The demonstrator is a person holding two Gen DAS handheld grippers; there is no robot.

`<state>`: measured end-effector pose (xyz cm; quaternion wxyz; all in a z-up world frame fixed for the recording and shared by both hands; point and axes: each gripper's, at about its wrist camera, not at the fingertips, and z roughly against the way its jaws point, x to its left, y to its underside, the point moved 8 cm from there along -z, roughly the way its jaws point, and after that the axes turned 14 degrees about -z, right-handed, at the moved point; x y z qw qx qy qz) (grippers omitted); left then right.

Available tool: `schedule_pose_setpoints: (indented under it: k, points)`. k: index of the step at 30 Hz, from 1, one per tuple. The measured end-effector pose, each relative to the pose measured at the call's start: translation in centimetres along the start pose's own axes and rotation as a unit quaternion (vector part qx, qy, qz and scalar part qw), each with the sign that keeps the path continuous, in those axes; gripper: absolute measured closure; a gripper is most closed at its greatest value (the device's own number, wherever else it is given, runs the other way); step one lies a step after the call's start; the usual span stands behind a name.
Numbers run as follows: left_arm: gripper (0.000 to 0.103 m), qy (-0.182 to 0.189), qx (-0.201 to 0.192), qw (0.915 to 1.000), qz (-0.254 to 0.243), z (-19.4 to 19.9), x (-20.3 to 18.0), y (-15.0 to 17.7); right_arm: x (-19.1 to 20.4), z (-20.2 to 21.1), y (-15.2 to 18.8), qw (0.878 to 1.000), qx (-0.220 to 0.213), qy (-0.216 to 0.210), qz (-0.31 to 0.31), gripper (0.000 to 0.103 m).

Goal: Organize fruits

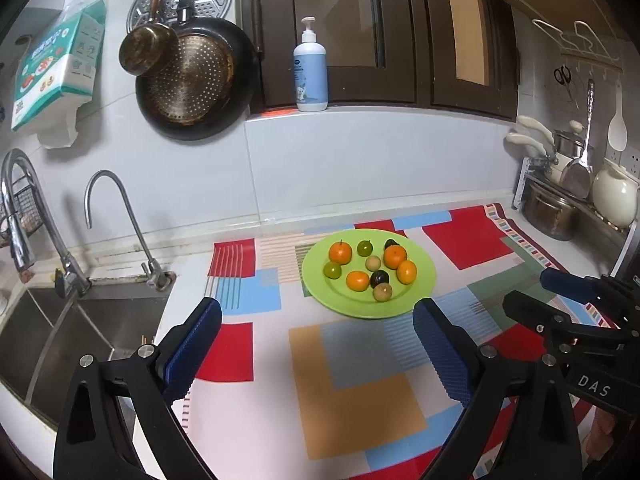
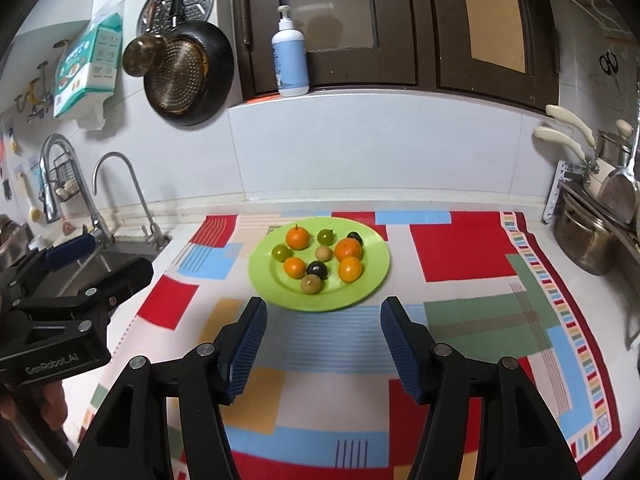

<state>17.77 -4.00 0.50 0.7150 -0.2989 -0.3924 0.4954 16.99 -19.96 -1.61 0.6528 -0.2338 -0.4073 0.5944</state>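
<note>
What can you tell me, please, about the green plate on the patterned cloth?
The green plate is round, shallow and glossy lime green, plastic by the look of it, with a wide flat rim. It lies flat on the colourful patterned cloth covering the counter, ahead of both grippers and touched by neither. On it rest ten small round fruits: four orange, two green, two brownish and two dark ones, loosely clustered about its middle.

A smooth, glossy lime-green plastic plate (image 2: 372, 276) lies on a matt patchwork-print cloth (image 2: 460, 248) covering the counter. Beyond the cloth's left edge, curved chrome metal taps (image 1: 120, 208) shine above a brushed steel sink (image 1: 100, 320). The grippers' blue pads (image 1: 192, 344) look ribbed.
</note>
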Motion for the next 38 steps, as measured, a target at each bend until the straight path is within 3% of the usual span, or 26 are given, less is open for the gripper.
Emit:
schedule_pose_setpoints:
  k: [10,14,38]
  points:
    - [0.001,-0.01,-0.007,0.9999,-0.003,3.2,-0.7,1.2,-0.1,3.1,0.9,1.0,-0.009,-0.001,0.001,0.043]
    - [0.0,-0.015,-0.009,0.9998,-0.01,4.0,-0.9,1.3,-0.3,3.8,1.3,1.0,-0.01,0.002,0.0,0.037]
    - [0.0,-0.026,-0.01,0.9996,-0.005,5.5,-1.1,1.7,-1.1,5.2,2.0,1.0,-0.011,0.011,0.0,0.035]
